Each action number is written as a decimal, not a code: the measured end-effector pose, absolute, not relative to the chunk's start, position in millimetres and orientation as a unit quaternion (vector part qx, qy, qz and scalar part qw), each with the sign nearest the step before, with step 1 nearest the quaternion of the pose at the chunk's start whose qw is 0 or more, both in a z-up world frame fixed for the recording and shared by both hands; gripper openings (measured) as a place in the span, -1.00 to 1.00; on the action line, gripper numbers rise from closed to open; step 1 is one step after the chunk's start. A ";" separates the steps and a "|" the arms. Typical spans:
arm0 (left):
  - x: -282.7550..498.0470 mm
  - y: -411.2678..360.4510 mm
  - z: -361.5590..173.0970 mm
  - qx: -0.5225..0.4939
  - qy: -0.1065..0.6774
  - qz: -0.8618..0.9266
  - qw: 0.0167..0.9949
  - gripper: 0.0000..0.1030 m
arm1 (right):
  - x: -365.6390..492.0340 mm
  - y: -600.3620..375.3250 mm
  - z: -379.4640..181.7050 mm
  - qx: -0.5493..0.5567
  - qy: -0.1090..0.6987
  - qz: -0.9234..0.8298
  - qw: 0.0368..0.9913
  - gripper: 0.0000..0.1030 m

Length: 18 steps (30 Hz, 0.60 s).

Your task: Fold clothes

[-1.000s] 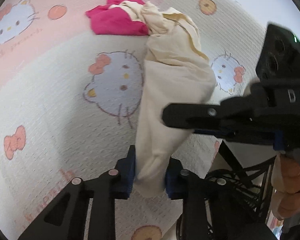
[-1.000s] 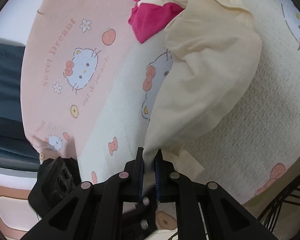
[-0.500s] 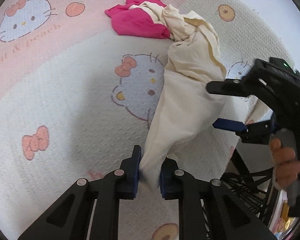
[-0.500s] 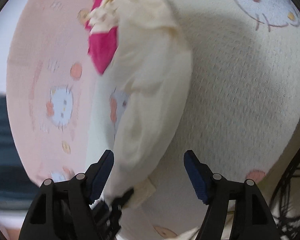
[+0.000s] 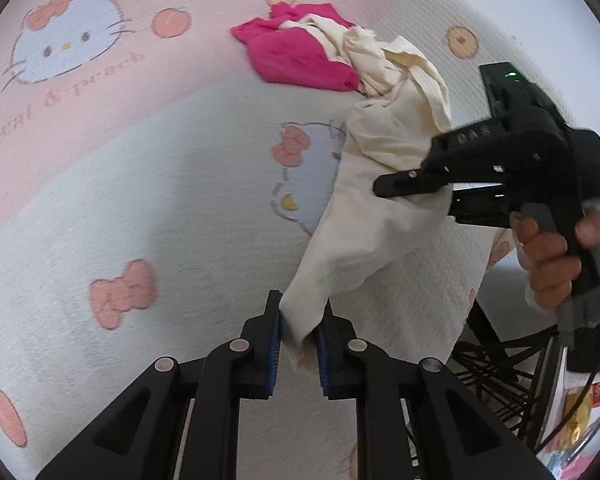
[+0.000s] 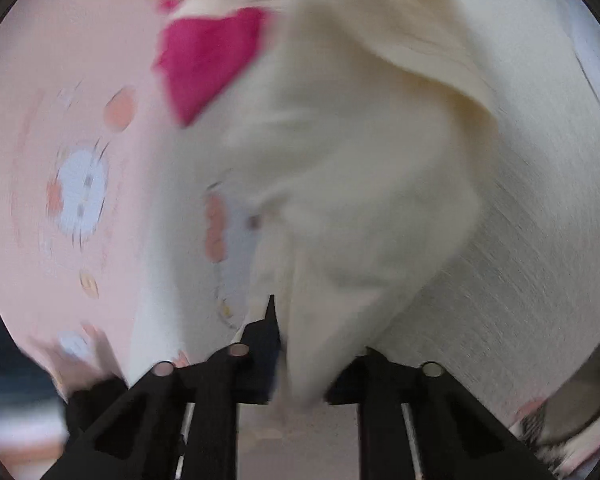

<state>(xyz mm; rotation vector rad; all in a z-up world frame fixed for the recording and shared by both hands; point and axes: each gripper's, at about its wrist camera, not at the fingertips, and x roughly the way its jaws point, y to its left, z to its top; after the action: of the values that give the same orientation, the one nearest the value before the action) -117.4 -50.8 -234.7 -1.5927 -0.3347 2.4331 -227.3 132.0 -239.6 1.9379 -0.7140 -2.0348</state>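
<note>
Across the cartoon-cat bedspread [image 5: 148, 200] a cream garment [image 5: 364, 216] hangs stretched from a heap at the far side, where its bunched end lies against a crumpled magenta garment [image 5: 296, 56]. The left gripper [image 5: 297, 344] pinches the near corner of the cream cloth between its blue pads, jaws drawn narrow with fabric between them. The right gripper [image 6: 300, 356], held in a person's hand [image 5: 552, 260], has just been closing; its own blurred view shows a fold of the same cream cloth running down between its jaws, so it reads as clamped on the fabric further along. The cloth looks light, thin and wholly limp: it sags between the two grips and drapes in soft creases, so it will follow whatever pulls it and will not hold a shape by itself. Hems and corners seem the best holds, since a mid-panel pinch gathers loose layers. A likely risk is dragging the magenta piece along with the tangled far end.
</note>
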 end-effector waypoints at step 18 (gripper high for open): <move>-42.5 -142.7 -200.5 -0.541 -0.083 0.834 0.070 -0.77 | -177.8 -30.0 -205.8 0.666 -0.038 -0.694 0.271 -0.80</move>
<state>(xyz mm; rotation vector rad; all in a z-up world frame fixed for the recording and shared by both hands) -42.5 -142.7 -200.5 -1.6288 -0.2500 2.5091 -177.8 -30.0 -205.8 1.7943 -0.1019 -1.8695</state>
